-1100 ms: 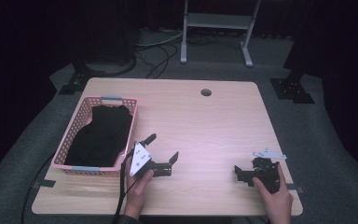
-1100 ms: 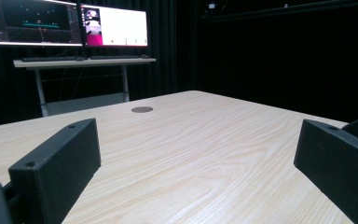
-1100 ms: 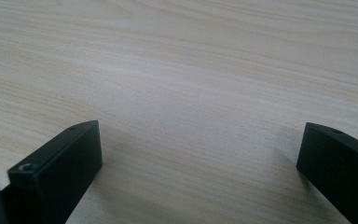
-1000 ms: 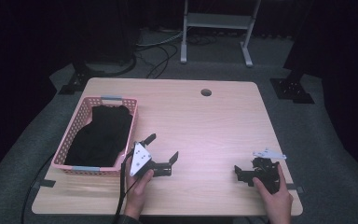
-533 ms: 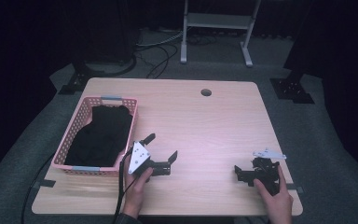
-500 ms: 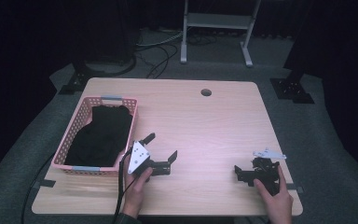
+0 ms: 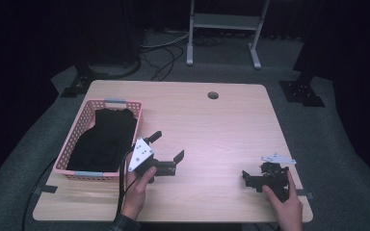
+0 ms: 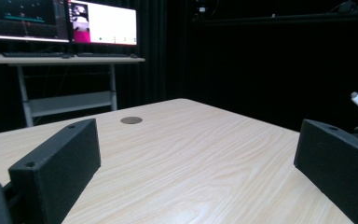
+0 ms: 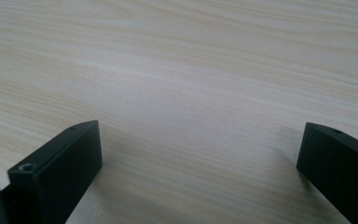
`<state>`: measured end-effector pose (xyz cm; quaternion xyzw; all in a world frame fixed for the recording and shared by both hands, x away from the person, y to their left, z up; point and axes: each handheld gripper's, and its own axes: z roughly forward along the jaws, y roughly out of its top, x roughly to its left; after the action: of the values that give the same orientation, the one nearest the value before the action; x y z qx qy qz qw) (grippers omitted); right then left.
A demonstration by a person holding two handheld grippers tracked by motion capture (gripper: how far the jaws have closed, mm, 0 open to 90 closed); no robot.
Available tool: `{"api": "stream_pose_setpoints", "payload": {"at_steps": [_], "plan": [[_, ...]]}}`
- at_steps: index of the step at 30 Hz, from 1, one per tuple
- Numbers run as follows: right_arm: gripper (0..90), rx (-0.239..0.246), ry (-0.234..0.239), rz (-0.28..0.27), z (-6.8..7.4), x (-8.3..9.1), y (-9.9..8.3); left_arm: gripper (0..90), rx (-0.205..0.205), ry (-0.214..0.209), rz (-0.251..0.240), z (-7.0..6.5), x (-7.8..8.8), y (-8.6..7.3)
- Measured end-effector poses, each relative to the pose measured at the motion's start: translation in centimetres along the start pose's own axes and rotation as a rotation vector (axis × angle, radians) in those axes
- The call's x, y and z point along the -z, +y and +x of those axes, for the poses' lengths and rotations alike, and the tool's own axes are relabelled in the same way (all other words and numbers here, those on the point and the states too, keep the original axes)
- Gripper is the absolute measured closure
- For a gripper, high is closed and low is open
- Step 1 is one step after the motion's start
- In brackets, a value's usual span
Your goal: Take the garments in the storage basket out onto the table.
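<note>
High view: the pink basket (image 7: 74,144) at the left of the frame holds a black garment (image 7: 103,139), heaped inside against the near wall. Just to its right, the left gripper (image 7: 166,147) rests on the table (image 7: 221,125), fingers spread and empty. At lower right, the right gripper (image 7: 250,179) lies low on the wood, fingers likewise parted, nothing between them.

Risk: the dark cloth may snag on the basket's lattice or drag the light basket along; the left cable (image 7: 121,187) could foul the rim.

Surface: pale wood-grain, with a grommet hole (image 7: 213,95). Room dim, grey carpet; monitors (image 8: 58,21) on a stand beyond.
</note>
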<state>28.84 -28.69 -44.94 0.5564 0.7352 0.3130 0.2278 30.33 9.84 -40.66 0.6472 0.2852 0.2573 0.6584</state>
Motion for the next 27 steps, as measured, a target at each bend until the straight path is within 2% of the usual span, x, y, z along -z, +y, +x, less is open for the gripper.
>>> {"api": "stream_pose_setpoints", "payload": {"at_steps": [7,17,27], "plan": [[0.0,0.0,0.0,0.0,0.0,0.0,0.0,0.0,0.01,-0.028,-0.003,-0.2,-0.1,1.0],[0.0,0.0,0.0,0.0,0.0,0.0,0.0,0.0,-0.001,-0.062,0.006,-0.5,-0.7,3.0],[0.0,0.002,0.001,0.0,0.0,0.0,0.0,0.0,0.027,-0.09,0.025,-0.1,-1.1,3.7]]}}
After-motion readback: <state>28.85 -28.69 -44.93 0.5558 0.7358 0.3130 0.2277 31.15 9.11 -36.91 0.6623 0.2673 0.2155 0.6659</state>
